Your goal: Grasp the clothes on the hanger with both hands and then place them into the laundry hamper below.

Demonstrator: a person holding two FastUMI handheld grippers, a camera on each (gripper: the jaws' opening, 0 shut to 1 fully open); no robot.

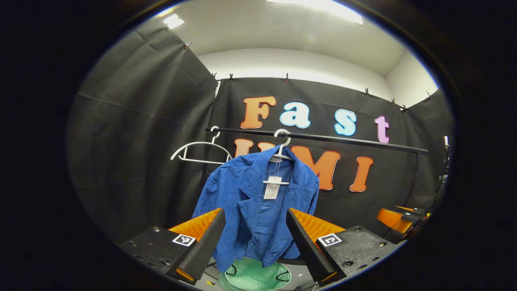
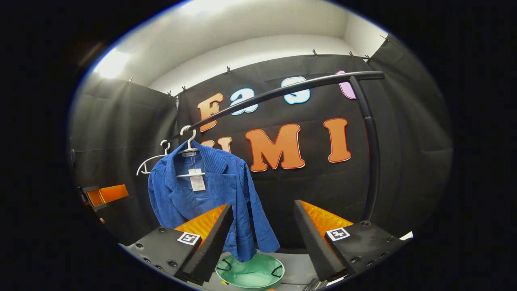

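Task is at the start: the jacket [image 1: 258, 202] hangs on its hanger [image 1: 281, 147] from the rail [image 1: 323, 138], untouched, hem just above the green hamper [image 1: 254, 277] on the floor below. Left gripper [image 1: 255, 238] is spread wide, nothing between its fingers, pointed straight at the jacket front but short of it. Right gripper [image 2: 262, 236] is likewise spread and empty, with the jacket [image 2: 210, 198] off to its left, one sleeve hanging past its left finger toward the hamper [image 2: 249, 271]. Everything is left to do: close in, pinch the cloth with both grippers, lift it off the hanger, drop it in. An empty hanger [image 1: 200, 150] sits just beside on the rail, a likely snag on the left side. The rail's upright post [image 2: 371, 153] stands to the right, well apart from the jacket. Room in front of the jacket looks open; the hamper mouth is partly under the hem.
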